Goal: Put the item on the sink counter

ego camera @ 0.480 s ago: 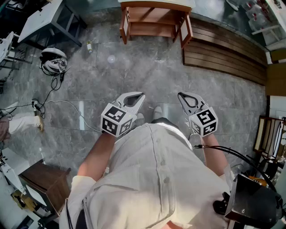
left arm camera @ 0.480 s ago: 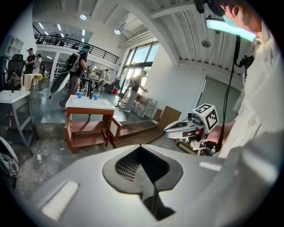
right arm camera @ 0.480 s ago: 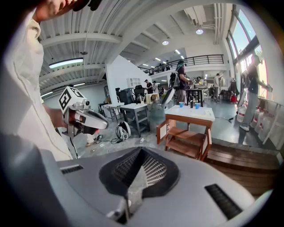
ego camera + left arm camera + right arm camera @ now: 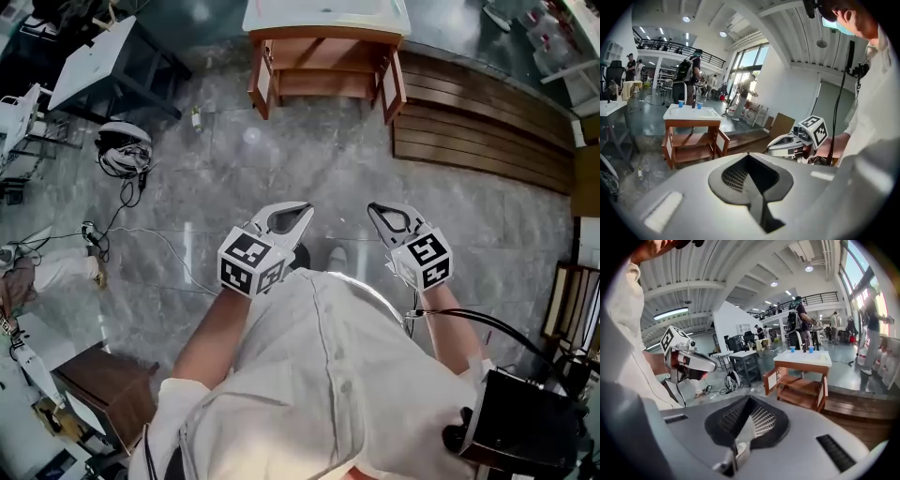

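A wooden sink cabinet point(image 4: 323, 70) with a white counter point(image 4: 325, 14) stands ahead across the grey stone floor. The counter point(image 4: 691, 112) point(image 4: 802, 357) carries two blue cups point(image 4: 792, 349) and a dark bottle point(image 4: 804, 348). Held at waist height and pointing toward the cabinet, my left gripper point(image 4: 302, 214) and right gripper point(image 4: 375, 211) are both shut and empty. In the left gripper view the jaws point(image 4: 749, 157) meet with nothing between them, and the right gripper point(image 4: 776, 146) shows beside them. The right gripper view shows the same closed jaws point(image 4: 750, 399) and the left gripper point(image 4: 710, 365).
A dark wooden plank platform point(image 4: 478, 127) lies right of the cabinet. Cables and a headset point(image 4: 122, 150) lie on the floor at left, near grey tables point(image 4: 94, 61). A small brown cabinet point(image 4: 108, 389) stands at lower left, a black box point(image 4: 525, 422) at lower right. People stand far behind.
The sink cabinet sits a little lower and nearer in the head view. Both grippers have shifted slightly inward and stay shut.
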`<action>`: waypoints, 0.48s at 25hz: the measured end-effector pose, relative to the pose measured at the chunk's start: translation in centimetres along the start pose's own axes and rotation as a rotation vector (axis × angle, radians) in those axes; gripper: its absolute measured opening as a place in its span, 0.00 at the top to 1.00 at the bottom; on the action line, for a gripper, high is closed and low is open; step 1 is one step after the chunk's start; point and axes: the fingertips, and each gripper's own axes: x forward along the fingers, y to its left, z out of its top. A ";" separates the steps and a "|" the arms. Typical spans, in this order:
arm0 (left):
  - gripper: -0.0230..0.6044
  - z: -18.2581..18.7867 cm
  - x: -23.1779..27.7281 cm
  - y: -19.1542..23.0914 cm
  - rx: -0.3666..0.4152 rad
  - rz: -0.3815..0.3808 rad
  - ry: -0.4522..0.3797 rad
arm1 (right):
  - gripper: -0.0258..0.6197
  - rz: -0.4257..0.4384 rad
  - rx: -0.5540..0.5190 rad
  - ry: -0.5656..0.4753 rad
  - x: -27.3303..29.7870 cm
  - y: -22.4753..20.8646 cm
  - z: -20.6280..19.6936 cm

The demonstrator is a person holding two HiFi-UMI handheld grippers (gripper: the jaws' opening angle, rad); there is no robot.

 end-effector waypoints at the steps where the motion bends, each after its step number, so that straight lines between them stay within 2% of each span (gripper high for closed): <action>1: 0.96 0.3 0.5 0.5 -0.004 -0.001 0.007 | 0.95 -0.005 0.018 0.004 0.3 -0.7 -0.1; 6: 0.96 2.2 3.3 5.4 0.002 -0.024 0.022 | 0.95 -0.065 0.060 -0.003 3.7 -5.0 0.9; 10: 0.96 4.9 5.2 10.4 -0.003 -0.064 0.010 | 0.95 -0.112 0.067 -0.015 7.2 -7.6 4.5; 12: 0.96 7.1 5.9 12.6 0.005 -0.089 0.001 | 0.91 -0.137 0.056 -0.005 9.0 -9.0 6.5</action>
